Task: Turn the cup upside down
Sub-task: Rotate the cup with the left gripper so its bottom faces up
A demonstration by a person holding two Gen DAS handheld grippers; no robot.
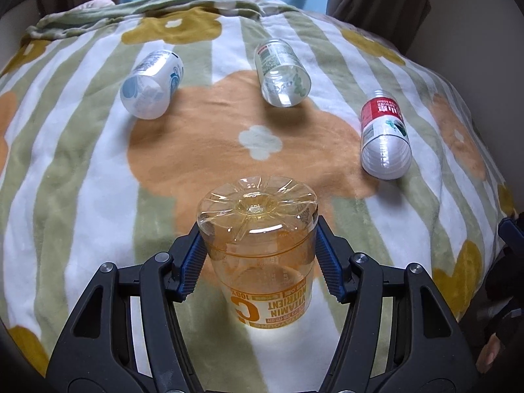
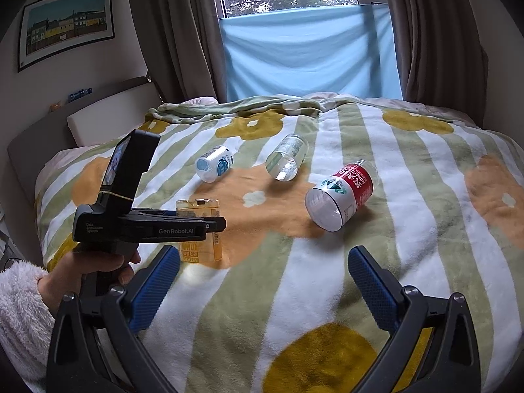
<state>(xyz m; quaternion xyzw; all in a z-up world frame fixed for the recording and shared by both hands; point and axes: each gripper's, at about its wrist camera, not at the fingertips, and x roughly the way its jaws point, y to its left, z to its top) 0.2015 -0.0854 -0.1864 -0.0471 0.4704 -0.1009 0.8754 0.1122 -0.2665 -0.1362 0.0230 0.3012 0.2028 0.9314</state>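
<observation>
Left gripper [image 1: 257, 255] pinches the light, thin-walled, crushable orange plastic cup [image 1: 262, 255] mid-wall, base up, near the blanket's [image 1: 82, 180] front edge; right gripper [image 2: 262, 281] gapes wide, empty

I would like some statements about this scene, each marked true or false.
1. The orange cup stands upside down, its base on top. True.
2. The left hand-held gripper is closed on the orange cup. True.
3. The right hand-held gripper holds the red-labelled cup. False: it is open and holds nothing.
4. Three other cups lie on their sides on the blanket. True.
5. The blue-printed cup is stacked inside the clear cup. False: they lie apart.
</observation>
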